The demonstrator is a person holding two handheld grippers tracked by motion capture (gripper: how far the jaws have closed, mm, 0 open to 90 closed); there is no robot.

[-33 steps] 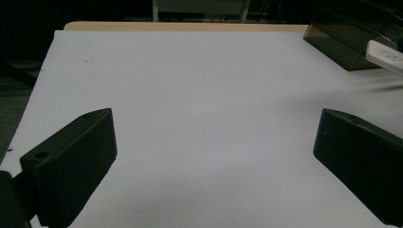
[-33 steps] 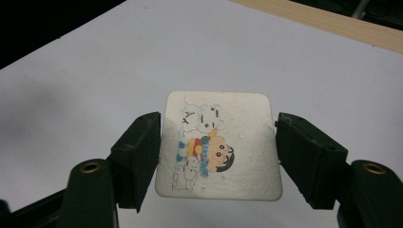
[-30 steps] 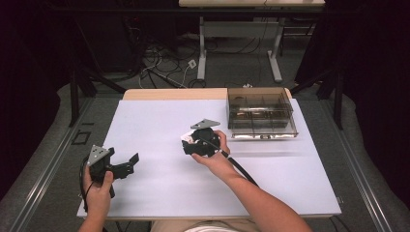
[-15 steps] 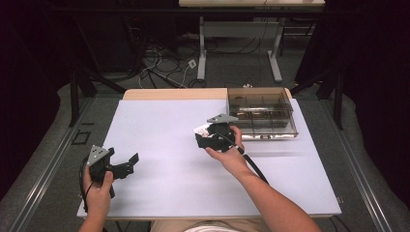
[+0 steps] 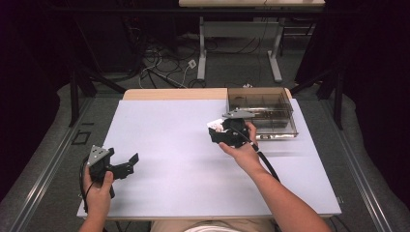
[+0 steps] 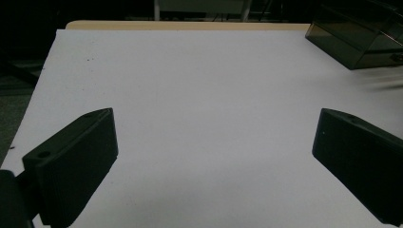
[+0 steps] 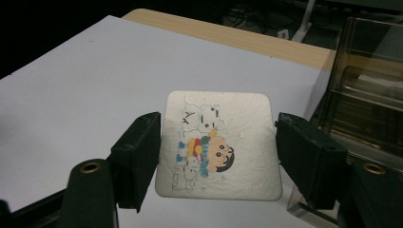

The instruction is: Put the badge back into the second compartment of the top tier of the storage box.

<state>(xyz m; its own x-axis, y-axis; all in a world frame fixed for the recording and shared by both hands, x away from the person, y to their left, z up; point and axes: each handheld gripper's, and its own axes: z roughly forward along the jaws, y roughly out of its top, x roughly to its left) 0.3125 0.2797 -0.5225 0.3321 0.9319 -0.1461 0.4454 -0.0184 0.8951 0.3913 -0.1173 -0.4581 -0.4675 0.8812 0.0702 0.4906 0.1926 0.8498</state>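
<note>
A person sits at a white surface (image 5: 169, 145) and holds a black gripper in each hand, forearms entering from the bottom of the high view.

The right gripper (image 7: 216, 147) is raised over the right half of the surface, just in front of a smoky brown clear plastic box (image 5: 263, 108) that stands at the far right corner. Its jaws are closed on a small square card (image 7: 218, 145) with rounded corners, one jaw pressing each side edge. The card is pale and silvery, and shows a cartoon child in a striped top beside a white dog, with a few small letters too fine to read. In the high view the card appears as a small white patch (image 5: 215, 125) at the front of that gripper, held above the surface rather than lying on it.

The left gripper (image 5: 126, 163) is held low near the front left corner of the surface, well apart from the other. Its jaws are spread wide with nothing between them, and the left gripper view looks between them across bare white surface to the box (image 6: 361, 38) at the far right.

The box has inner dividers; its contents cannot be made out.
</note>
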